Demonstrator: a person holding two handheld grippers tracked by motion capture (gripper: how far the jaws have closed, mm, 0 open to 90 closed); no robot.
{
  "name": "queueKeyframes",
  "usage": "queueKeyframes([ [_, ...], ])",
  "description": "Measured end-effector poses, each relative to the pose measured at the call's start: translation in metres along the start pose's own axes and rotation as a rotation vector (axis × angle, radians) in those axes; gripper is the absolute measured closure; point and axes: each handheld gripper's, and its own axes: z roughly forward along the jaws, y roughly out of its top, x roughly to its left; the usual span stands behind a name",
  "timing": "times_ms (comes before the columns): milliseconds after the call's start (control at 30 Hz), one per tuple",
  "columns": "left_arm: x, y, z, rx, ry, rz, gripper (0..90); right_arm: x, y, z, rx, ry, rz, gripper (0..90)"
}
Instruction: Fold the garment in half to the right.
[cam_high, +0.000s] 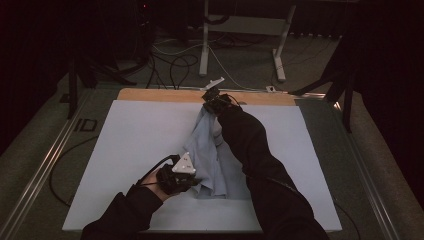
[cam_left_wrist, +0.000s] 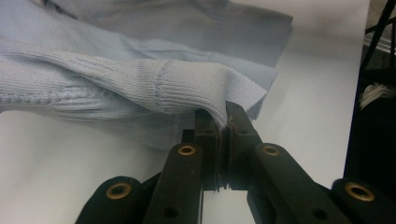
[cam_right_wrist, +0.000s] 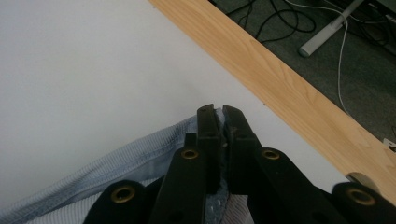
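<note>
The left gripper (cam_left_wrist: 223, 122) is clamped on the ribbed hem of the garment (cam_high: 210, 155) at the bench's (cam_high: 125, 145) near edge; the right gripper (cam_right_wrist: 219, 116) is clamped on its far end. The stretching-out step (judging by the taut fabric) seems in hand; next, lay it flat.

Pale blue knit garment (cam_high: 207, 157), bunched lengthwise along the white table.

high view dim, dark edges | gripper views brighter | jaws soft
</note>
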Motion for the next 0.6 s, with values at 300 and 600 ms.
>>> queueKeyframes([
  [300,-0.005,0.018,0.011,0.006,-0.03,0.046,87.2,-0.013,-0.008,-0.009,0.002,-0.012,0.007,87.2],
  [600,-0.012,0.034,0.026,0.01,-0.055,0.076,87.2,-0.029,-0.02,-0.018,0.006,-0.015,0.033,87.2],
])
